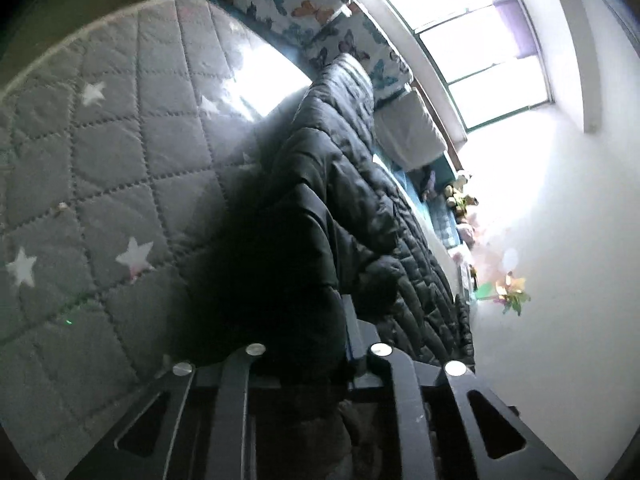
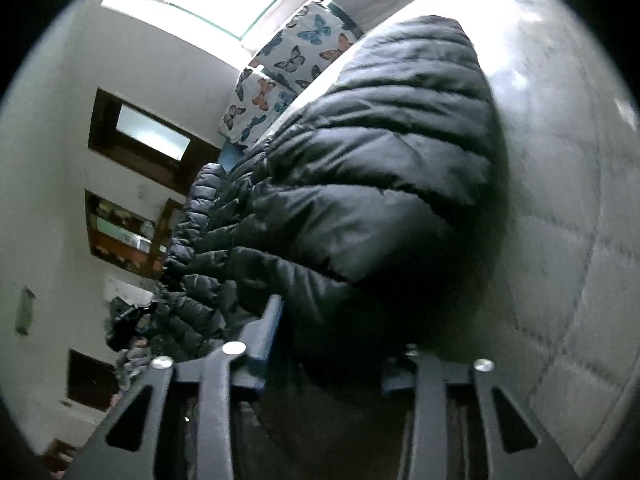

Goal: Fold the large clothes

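A black quilted puffer jacket (image 1: 340, 160) lies on a grey quilted bedspread (image 1: 120, 140) printed with white stars. In the left wrist view a dark fold of the jacket fills the gap of my left gripper (image 1: 308, 328). Its right blue pad (image 1: 352, 328) presses against the cloth, and the other finger is buried under it. In the right wrist view the jacket (image 2: 380, 140) bulges up between the fingers of my right gripper (image 2: 340, 328), which is shut on a thick fold. Its left blue pad (image 2: 268, 320) shows, while the right one is mostly hidden.
Butterfly-print pillows (image 1: 280, 0) and a white pillow (image 1: 408, 132) line the bed's far side under a bright window (image 1: 460, 32). Soft toys (image 1: 460, 200) sit by the white wall. The right wrist view shows wooden wall shelves (image 2: 128, 232) and the bedspread (image 2: 560, 200).
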A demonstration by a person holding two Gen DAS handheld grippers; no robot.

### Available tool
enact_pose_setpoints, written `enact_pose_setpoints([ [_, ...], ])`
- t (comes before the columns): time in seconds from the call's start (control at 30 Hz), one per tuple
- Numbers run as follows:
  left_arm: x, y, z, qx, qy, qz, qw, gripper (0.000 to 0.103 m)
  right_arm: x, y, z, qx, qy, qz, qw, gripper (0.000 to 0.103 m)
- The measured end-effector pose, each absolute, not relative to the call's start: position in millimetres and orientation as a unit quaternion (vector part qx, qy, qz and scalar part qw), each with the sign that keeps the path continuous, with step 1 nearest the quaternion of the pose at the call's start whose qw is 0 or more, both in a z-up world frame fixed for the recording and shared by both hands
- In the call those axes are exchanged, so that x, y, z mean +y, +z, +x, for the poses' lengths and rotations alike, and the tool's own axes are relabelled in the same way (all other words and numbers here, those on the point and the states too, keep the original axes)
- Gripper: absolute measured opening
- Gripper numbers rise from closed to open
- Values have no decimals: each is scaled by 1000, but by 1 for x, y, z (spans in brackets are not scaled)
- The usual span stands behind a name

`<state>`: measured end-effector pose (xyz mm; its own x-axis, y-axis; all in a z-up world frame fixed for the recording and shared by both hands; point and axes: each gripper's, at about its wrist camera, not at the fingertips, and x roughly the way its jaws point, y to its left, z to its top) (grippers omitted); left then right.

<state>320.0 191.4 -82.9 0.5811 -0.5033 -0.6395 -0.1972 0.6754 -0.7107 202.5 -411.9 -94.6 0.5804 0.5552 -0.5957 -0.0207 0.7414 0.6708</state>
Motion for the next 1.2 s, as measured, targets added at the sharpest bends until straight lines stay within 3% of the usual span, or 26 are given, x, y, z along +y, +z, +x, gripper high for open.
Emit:
enact_pose_setpoints([
  [0.07,194,-72,304,434,-76,-371,817,14,-409,-80,211,420,167,294,842,19],
  [0.13,186,-60,291,416,-62,-371,828,14,-408,-60,221,410,152,263,860,17],
  [0.3,159,-35,260,402,-62,-383,829,13,-435,1,250,359,108,230,898,15],
  [0.43,123,-39,233,454,-67,-350,817,13,-464,42,264,306,55,186,932,15],
  [0.57,96,-70,234,512,-59,-319,796,17,-489,3,296,365,11,201,909,15],
  [0.63,97,-75,237,515,-57,-325,791,21,-496,-42,311,428,8,203,881,17],
  [0.77,105,-71,245,514,-54,-347,783,21,-499,-86,311,472,-1,211,856,31],
  [0.97,109,-69,263,510,-17,-302,805,16,-501,-86,291,489,12,220,844,41],
  [1.07,114,-69,260,510,-7,-288,811,16,-491,-91,280,524,1,167,835,47],
  [1.2,119,-67,254,532,-24,-299,792,22,-488,-53,256,496,-31,103,862,48],
])
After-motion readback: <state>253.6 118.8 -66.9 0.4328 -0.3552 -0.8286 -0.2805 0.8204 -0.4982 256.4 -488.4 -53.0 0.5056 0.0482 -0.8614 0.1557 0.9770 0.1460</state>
